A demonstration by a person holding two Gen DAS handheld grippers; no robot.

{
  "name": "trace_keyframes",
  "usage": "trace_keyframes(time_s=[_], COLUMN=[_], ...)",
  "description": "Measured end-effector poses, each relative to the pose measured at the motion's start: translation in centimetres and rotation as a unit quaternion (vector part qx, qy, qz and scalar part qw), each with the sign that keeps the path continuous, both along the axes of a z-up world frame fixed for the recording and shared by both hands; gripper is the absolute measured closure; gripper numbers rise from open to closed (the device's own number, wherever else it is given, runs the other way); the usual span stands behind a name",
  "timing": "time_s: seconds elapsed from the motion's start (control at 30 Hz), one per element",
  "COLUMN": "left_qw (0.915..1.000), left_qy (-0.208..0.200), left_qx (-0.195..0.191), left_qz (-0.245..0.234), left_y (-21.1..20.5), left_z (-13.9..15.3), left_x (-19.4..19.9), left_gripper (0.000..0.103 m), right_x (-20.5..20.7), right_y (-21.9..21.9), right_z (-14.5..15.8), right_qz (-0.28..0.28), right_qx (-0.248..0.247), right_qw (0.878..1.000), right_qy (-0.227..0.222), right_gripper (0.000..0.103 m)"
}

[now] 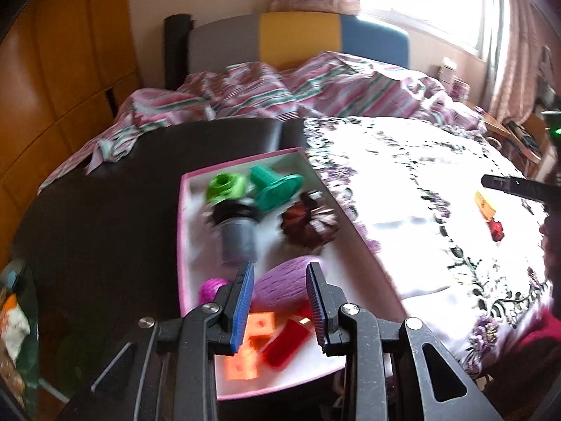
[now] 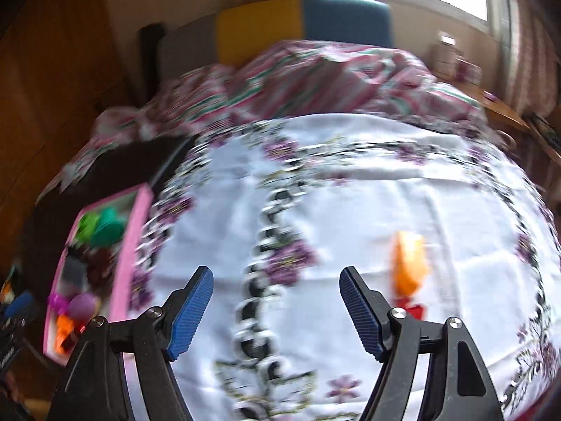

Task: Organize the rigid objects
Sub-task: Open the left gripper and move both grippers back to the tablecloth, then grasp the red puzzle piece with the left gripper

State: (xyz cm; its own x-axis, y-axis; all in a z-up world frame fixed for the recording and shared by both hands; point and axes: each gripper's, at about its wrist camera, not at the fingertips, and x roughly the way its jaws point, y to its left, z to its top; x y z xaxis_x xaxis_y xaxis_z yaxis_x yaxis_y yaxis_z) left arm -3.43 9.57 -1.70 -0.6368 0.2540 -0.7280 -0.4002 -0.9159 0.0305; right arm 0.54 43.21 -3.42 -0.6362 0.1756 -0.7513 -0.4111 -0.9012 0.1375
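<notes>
Both views motion-blurred, right wrist view worse; edges soft everywhere.

Bed (image 1: pixel 315 84) at the back: striped pink-green cover, rumpled. In front, a white cloth (image 2: pixel 350 210) with purple flower and black chain print spreads over a worktop; what lies under it is hidden.

Pink-rimmed tray (image 1: pixel 184 210) sits on a dark surface just beside the cloth's left edge. Left wrist view shows its contents: teal flanged plug (image 1: pixel 277 187), lime ring (image 1: pixel 224 186), grey cylinder (image 1: pixel 238 236) with a dark finned top, brown ribbed ball (image 1: pixel 306 222), purple ribbed egg shape (image 1: pixel 280 286), small magenta ball (image 1: pixel 210 287), orange blocks with holes (image 1: pixel 261 324), red block (image 1: pixel 285 342). The near corner of the tray is cut off by the gripper body. Right wrist view shows only colour smears there.

On the cloth, well apart from the tray: an orange wedge (image 2: pixel 410 263) touching a small red piece (image 2: pixel 415 308), shape unclear.

Left gripper (image 1: pixel 280 307) hovers over the tray's near end, ribbed blue fingers (image 1: pixel 243 307) narrowly apart, nothing between them. Right gripper (image 2: pixel 277 310) is over bare cloth, fingers wide apart, empty; its tip shows at the left view's right edge.
</notes>
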Motion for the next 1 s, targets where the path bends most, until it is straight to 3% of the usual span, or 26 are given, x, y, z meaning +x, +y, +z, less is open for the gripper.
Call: trace_keyframes(time_s=[0.17,0.3,1.0], left_qw=[0.999,0.9972,0.9786], left_qy=[0.005,0.002,-0.024], left_qx=[-0.009,-0.015,-0.039], left_qz=[-0.043,-0.073,-0.201], left_y=[3.9,7.1,20.7], left_z=[0.3,0.1,-3.0], left_x=[-0.2,-0.2,0.3], left_gripper=[0.066,0.064,0.064], right_x=[2.8,4.6,7.6], right_y=[6.5,8.9,12.4], right_z=[-0.9,-0.5,-0.8], right_qz=[-0.124,-0.179,-0.257], right_qx=[-0.051,-0.081,-0.14], right_qw=[0.991,0.979,0.953], right_qy=[0.019,0.046,0.079], right_gripper=[0.027,0.027,0.027])
